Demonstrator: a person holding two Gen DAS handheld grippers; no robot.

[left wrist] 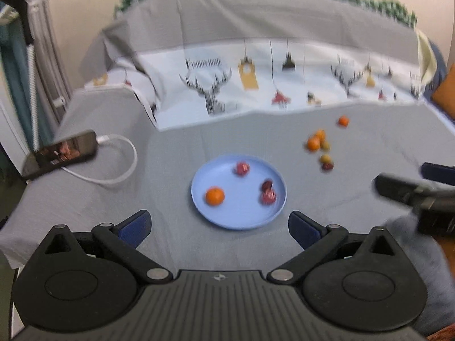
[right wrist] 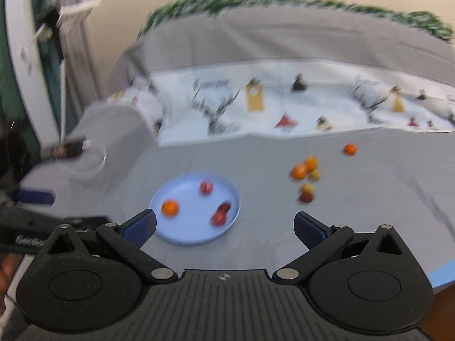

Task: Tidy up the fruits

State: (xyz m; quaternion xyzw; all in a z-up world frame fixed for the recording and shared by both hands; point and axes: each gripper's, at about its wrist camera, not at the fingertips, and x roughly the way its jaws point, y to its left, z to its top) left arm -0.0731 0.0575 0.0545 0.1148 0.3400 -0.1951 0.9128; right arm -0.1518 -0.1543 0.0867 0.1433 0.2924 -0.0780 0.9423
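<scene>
With both the left tongs [left wrist: 219, 224] and the right tongs [right wrist: 224, 226] wide open and empty, we judge the loose fruits [left wrist: 314, 143] beside the blue plate [left wrist: 199, 199] small, round and rolling, best pinched across the middle.

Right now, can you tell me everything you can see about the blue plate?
The blue plate is round, pale blue, with a low raised rim, and looks like smooth plastic. It lies flat on the grey cloth, just beyond the open grippers. Four fruits sit in it: one orange fruit near the left side, one red fruit toward the back, and two red fruits close together by the right rim. Neither gripper touches it.
</scene>
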